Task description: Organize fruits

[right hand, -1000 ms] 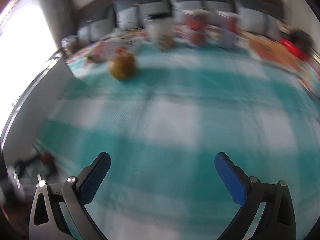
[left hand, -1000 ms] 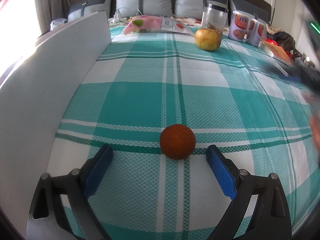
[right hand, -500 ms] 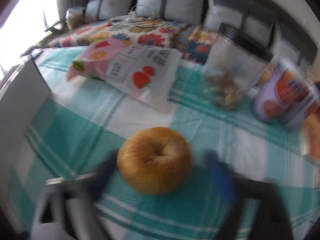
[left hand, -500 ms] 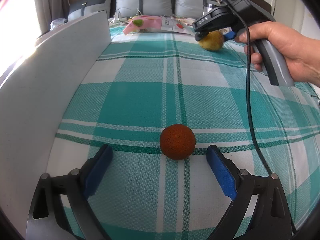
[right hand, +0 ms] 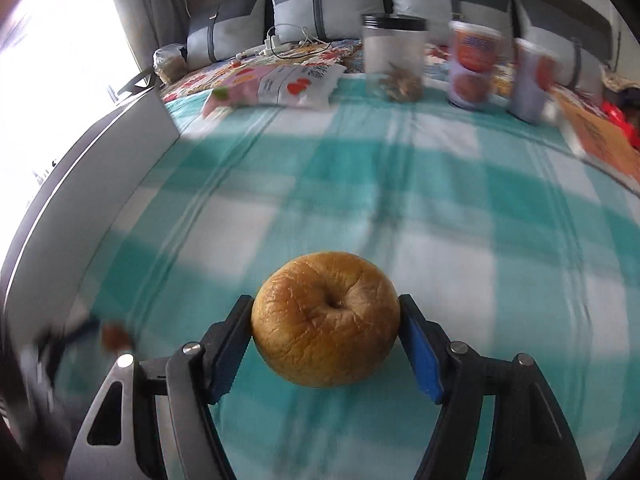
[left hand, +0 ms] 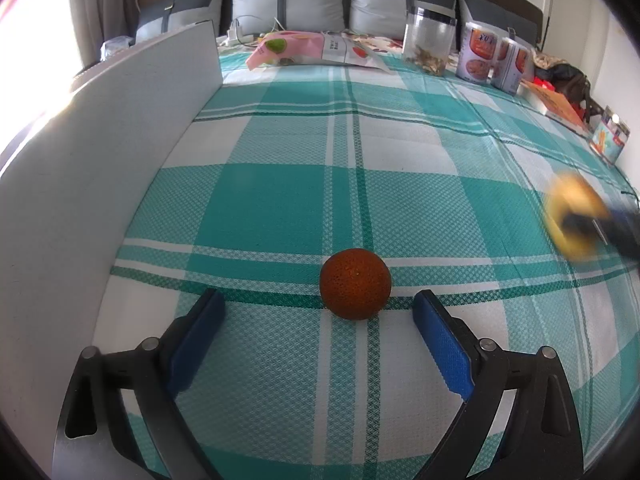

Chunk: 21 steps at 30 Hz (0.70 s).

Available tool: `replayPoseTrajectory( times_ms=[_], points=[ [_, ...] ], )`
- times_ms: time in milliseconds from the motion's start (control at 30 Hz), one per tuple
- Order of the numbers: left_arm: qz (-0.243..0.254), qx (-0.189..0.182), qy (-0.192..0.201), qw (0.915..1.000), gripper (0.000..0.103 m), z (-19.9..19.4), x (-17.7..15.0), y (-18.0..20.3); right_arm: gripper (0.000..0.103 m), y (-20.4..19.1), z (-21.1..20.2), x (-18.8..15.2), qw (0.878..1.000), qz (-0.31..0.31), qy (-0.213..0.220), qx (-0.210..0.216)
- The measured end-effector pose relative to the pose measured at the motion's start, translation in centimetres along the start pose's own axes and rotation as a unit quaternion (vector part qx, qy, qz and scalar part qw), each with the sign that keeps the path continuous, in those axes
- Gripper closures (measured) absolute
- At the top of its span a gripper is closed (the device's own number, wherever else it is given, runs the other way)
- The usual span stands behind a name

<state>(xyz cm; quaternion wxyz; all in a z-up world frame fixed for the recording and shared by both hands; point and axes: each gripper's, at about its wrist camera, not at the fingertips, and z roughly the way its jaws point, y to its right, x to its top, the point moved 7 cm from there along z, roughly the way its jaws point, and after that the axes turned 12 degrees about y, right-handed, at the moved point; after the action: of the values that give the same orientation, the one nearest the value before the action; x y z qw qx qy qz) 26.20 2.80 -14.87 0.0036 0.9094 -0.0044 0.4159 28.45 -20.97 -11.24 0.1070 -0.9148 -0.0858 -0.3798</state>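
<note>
A small dark orange (left hand: 355, 284) lies on the teal checked cloth (left hand: 280, 208), just ahead of my left gripper (left hand: 318, 300). That gripper is open, its blue pads (left hand: 440, 344) wide apart and clear of the fruit. My right gripper (right hand: 325, 304) is shut on a wrinkled yellow apple (right hand: 326, 320), with both pads pressed against its sides, above the cloth. In the left wrist view the apple (left hand: 574, 216) appears as a blur at the right edge. The orange (right hand: 114, 334) shows blurred at the lower left of the right wrist view.
A white board (left hand: 120, 140) stands upright along the left side. At the far end lie a pink snack bag (left hand: 316, 48), a clear jar (left hand: 428, 44), two cans (left hand: 480, 56) and an orange box (left hand: 556, 104), with pillows behind them.
My right gripper reached the apple at the far end, closed on it and carried it toward the near right. The left gripper and the orange have not moved.
</note>
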Motion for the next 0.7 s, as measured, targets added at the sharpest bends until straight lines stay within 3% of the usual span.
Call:
replayPoseTrajectory(
  times_ms=[133,200,267,333,400,467,700],
  points=[
    [0.000,0.000,0.000,1.0000,0.007,0.0,0.0,0.0,0.032,0.2,-4.8,-5.2,1.000,0.001,0.015,-0.024],
    [0.000,0.000,0.000,1.0000,0.007,0.0,0.0,0.0,0.032,0.0,-5.8,-6.0,0.999,-0.008,0.037,-0.033],
    [0.000,0.000,0.000,1.0000,0.007,0.0,0.0,0.0,0.024,0.2,-5.2,-6.9,0.999,0.000,0.021,-0.034],
    [0.000,0.000,0.000,1.0000,0.007,0.0,0.0,0.0,0.006,0.3,-4.4,-7.2,0.999,0.009,0.023,-0.027],
    [0.000,0.000,0.000,1.0000,0.007,0.0,0.0,0.0,0.000,-0.6,-3.8,-7.4,0.999,-0.017,0.020,-0.036],
    [0.000,-0.001,0.000,1.0000,0.007,0.1,0.0,0.0,0.000,-1.1,-3.5,-7.5,0.998,-0.038,0.012,-0.056],
    [0.000,0.000,0.000,1.0000,0.007,0.1,0.0,0.0,0.000,-1.0,-3.6,-7.8,0.998,-0.037,0.011,-0.057]
  ],
)
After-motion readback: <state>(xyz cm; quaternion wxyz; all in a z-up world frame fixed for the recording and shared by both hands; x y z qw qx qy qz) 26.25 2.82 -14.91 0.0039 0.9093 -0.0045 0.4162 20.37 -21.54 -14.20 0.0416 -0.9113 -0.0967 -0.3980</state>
